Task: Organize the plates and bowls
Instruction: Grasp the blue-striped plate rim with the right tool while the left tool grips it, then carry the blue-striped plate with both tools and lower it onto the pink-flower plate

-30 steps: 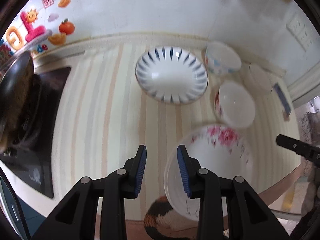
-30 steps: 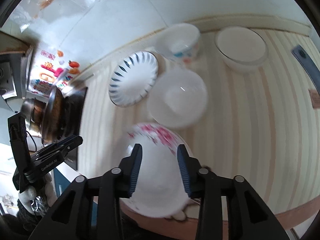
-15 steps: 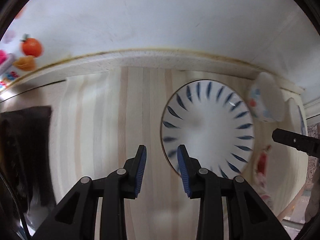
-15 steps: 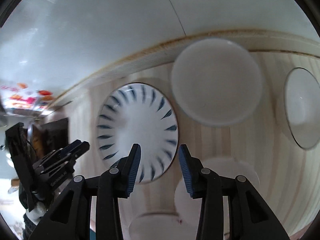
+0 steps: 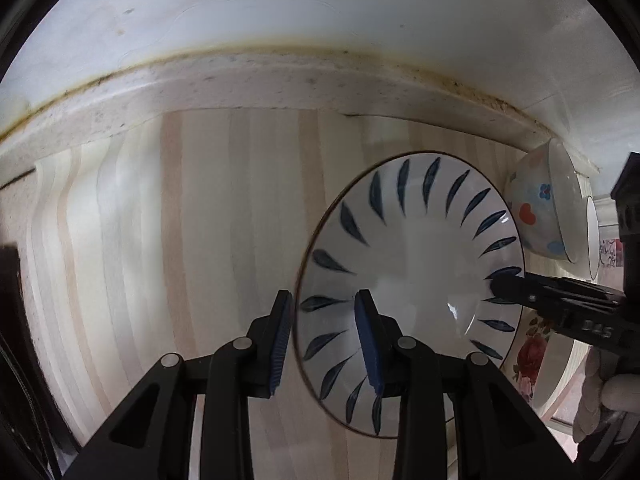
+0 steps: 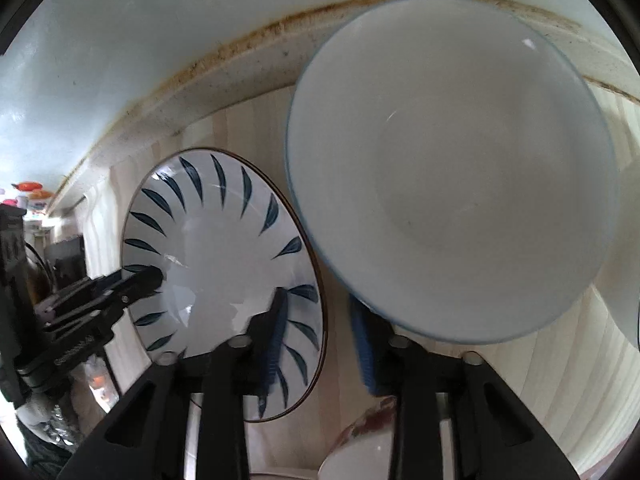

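A white plate with blue leaf strokes point(image 5: 408, 280) point(image 6: 224, 276) lies on the striped counter point(image 5: 192, 240). My left gripper point(image 5: 323, 340) is open, its fingers on either side of the plate's left rim. My right gripper point(image 6: 319, 336) is also open and straddles the opposite rim; it shows in the left wrist view as a black arm point(image 5: 560, 300). A large plain white bowl point(image 6: 448, 168) stands just right of the plate, close to my right finger. That same bowl, painted with hearts and flowers on the outside point(image 5: 536, 212), touches the plate's far right edge.
A rose-patterned bowl point(image 5: 532, 360) point(image 6: 360, 452) sits near the counter's front edge. Another white bowl point(image 6: 628, 300) is at the far right. A stained ledge and white wall point(image 5: 320, 80) close off the back. A dark hob point(image 5: 8, 280) lies at the left. A gloved hand point(image 5: 600, 392) holds the right gripper.
Both grippers have moved forward and down onto the blue-stroked plate, from opposite sides. Its rim now lies between each pair of fingers. Neither gripper has closed.
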### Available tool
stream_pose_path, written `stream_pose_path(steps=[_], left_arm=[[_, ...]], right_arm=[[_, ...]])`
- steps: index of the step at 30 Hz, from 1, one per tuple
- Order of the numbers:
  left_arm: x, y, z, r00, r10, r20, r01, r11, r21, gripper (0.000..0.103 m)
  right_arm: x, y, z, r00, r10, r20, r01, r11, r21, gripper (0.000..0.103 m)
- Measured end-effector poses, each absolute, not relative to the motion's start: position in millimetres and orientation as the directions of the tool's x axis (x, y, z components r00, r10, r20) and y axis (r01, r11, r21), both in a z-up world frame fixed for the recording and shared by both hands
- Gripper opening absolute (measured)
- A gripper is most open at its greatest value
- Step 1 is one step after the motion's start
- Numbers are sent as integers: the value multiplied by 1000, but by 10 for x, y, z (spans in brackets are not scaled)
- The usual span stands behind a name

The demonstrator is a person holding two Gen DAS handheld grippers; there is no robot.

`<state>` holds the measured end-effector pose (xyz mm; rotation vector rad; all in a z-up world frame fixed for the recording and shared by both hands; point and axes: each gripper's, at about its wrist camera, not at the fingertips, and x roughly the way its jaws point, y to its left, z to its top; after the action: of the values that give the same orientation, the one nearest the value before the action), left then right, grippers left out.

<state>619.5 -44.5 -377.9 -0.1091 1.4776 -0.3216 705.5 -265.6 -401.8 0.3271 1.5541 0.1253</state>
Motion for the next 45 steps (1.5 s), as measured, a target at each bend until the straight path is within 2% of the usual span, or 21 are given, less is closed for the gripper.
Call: stream_pose_path(steps=[1,4,13,28,45], left_arm=[[6184,-466,-3772,68,-270,-960,153,954,-257,29],[6115,-507,-3752,92,-239,-967,167,961,-222,27],[5928,-407,-3547,92,-238,-967,108,968,-228,27],[4999,-255,-2772,154,-225,-962,39,974,-222,27],[4561,-407,-2793,116,-264,-958,4,964,-265,27]], right_arm=[[7058,-2650,-4014,24,297,-954,117,947,298,16],[7049,-2625,-3996,26,287,-958,110,951,288,16],[6979,-2583,-3763,17,322,-947,89,943,322,16],[6364,-2328,-3178,-35,362,-932,-40,931,363,16],[5200,-2721,-3291,-92,337,-937,-70,937,343,16]])
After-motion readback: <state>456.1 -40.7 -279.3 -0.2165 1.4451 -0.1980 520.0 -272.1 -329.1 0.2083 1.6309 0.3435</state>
